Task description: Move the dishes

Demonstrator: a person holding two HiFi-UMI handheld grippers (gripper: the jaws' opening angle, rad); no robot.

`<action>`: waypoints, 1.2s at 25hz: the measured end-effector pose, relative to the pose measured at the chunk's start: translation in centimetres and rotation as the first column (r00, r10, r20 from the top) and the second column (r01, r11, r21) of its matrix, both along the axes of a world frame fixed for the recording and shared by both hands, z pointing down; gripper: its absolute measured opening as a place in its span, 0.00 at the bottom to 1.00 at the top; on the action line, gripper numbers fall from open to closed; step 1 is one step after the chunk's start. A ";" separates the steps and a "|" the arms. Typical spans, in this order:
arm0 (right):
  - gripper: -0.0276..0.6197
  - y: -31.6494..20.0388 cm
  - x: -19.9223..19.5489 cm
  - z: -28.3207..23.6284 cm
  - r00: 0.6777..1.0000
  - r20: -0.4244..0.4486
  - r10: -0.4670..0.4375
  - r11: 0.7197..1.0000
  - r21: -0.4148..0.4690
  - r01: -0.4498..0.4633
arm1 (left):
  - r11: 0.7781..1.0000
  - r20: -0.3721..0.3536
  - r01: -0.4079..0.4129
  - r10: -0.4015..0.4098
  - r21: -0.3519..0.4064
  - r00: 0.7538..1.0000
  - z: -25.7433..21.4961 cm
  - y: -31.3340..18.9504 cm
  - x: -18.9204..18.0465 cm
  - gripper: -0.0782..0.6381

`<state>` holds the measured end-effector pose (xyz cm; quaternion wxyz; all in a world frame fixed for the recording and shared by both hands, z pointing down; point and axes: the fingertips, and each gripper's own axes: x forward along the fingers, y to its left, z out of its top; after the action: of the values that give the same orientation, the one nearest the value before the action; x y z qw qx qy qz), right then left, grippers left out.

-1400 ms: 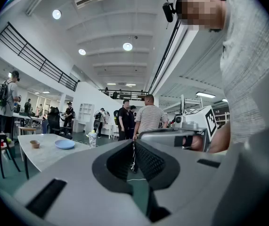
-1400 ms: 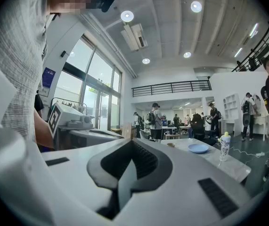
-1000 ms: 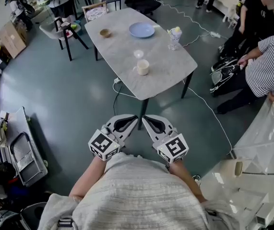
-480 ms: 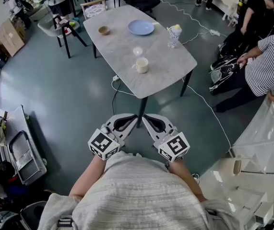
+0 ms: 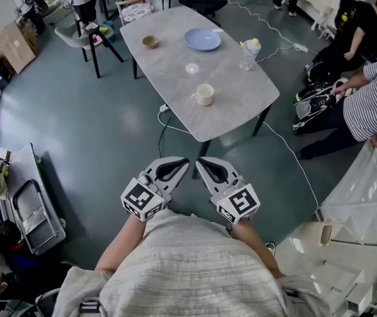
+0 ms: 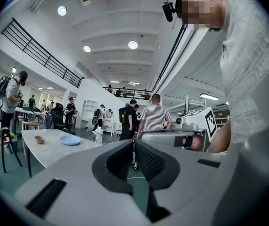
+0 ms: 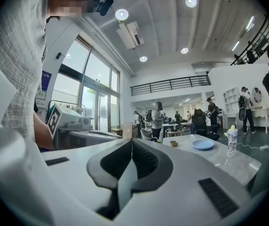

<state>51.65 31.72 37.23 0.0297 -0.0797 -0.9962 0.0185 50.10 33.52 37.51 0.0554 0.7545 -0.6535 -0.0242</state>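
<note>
1. While every dish sits on the grey surface [image 5: 175, 71], well ahead of the person, the task looks unstarted.
2. Left gripper [image 5: 183, 162] and right gripper [image 5: 201, 164] hang level over the floor, short of the surface's near end. Each has its fingers together on nothing.
3. Blue plate [image 5: 203, 39] lies near the far end, waiting to be moved.
4. Cream mug [image 5: 205, 94] stands nearest the person and is probably the first reach.
5. Small brown bowl [image 5: 150, 41] rests by the far left edge, apart from the plate.
</note>
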 end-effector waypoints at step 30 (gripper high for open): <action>0.07 -5.1 -27.0 2.5 0.998 -0.036 0.052 0.998 -0.029 -0.053 | 0.999 -0.018 -0.039 0.039 0.001 0.999 1.9 -5.0 -26.3 0.15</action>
<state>24.64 26.64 39.73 0.0457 -0.0537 -0.9969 0.0357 23.79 28.47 39.43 0.0615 0.7668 -0.6382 -0.0301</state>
